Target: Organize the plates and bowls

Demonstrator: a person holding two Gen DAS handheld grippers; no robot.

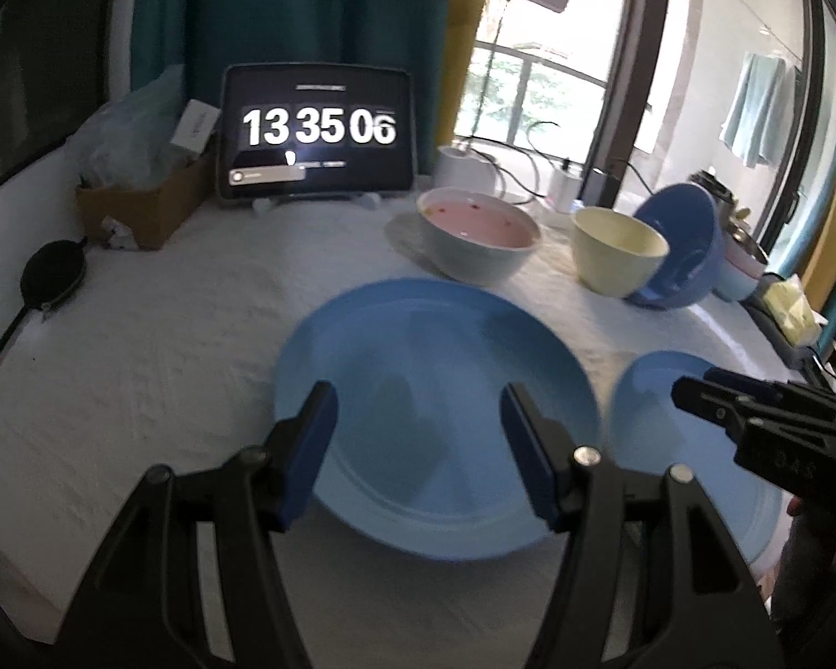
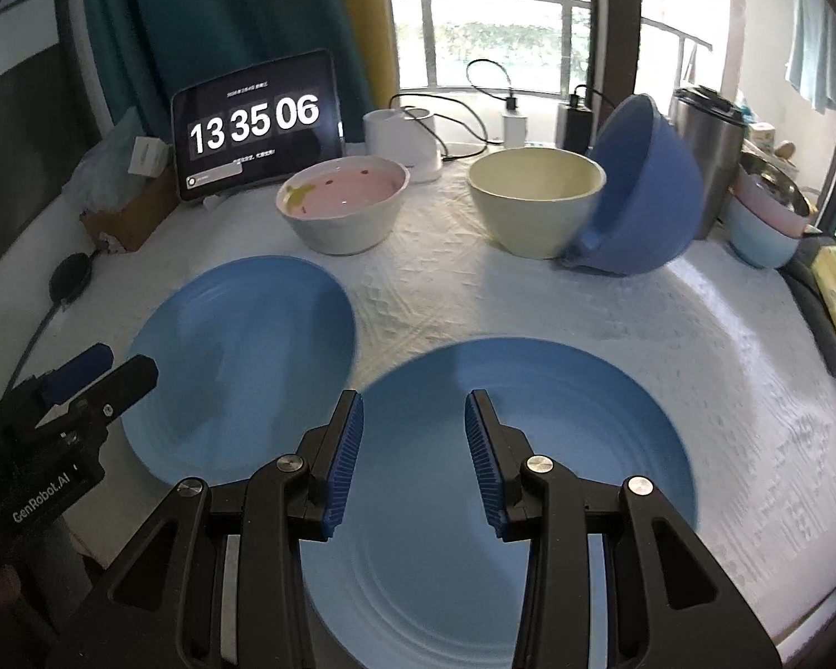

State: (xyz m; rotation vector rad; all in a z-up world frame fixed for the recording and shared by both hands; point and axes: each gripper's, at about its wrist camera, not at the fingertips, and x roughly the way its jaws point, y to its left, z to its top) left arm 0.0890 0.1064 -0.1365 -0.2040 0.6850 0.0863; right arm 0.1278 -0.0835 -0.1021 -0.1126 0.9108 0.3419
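Two blue plates lie flat on the tabletop: left plate (image 1: pixel 434 418) under the left hand-held gripper (image 1: pixel 418 457), right plate (image 2: pixel 529 474) under the right hand-held gripper (image 2: pixel 412 463). Both spread, holding nothing. Suggest pinching a near rim, lifting level, stacking. Bowls ahead: pink bowl (image 2: pixel 343 203), cream bowl (image 2: pixel 535 206), tipped blue bowl (image 2: pixel 641 189) touching it.

A counter (image 2: pixel 429 301) under a white textured cover carries two blue plates, one at lower centre (image 2: pixel 557 418) and one at left (image 2: pixel 239 345). Toward the upper frame stand a pink-lined bowl (image 2: pixel 343 203), a cream bowl (image 2: pixel 535 200) with a tilted blue bowl (image 2: pixel 641 189) leaning against it, and a clock tablet (image 2: pixel 256 122).
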